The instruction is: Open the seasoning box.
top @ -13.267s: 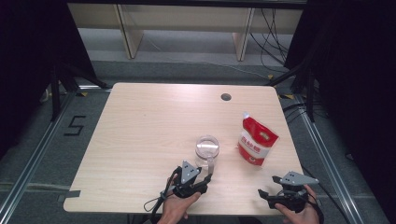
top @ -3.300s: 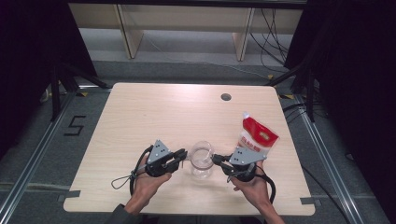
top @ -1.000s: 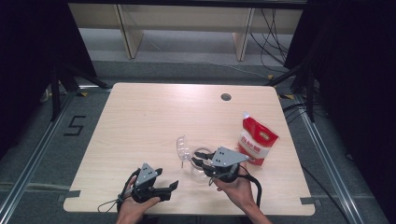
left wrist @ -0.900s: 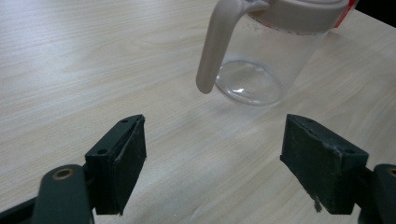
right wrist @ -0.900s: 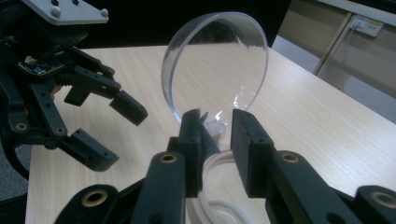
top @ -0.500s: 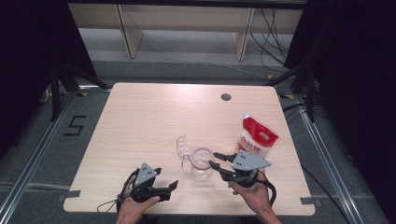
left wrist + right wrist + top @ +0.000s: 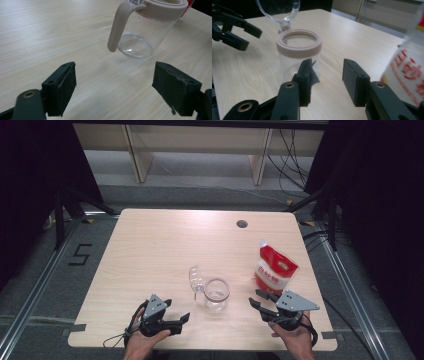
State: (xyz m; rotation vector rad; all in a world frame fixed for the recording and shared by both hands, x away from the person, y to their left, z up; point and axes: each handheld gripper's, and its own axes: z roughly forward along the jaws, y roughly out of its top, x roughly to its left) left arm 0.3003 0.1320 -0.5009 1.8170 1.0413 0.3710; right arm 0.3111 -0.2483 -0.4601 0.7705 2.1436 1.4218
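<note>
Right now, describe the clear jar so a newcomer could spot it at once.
On the light wooden table, look near the front edge, between the person's two hands. There stands the clear round plastic jar with a pale pink rim and handle, its transparent lid flipped open at the back. Its neighbour to the right, the red and white printed pouch, is opaque; the jar is see-through and empty.

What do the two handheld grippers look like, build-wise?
Both are black. The left gripper and right gripper each carry a grey three-cornered plate on top and trail a black cable. The jaws end in dark rectangular pads, with brass-coloured rivets at the pivots. No sleeves visible.
</note>
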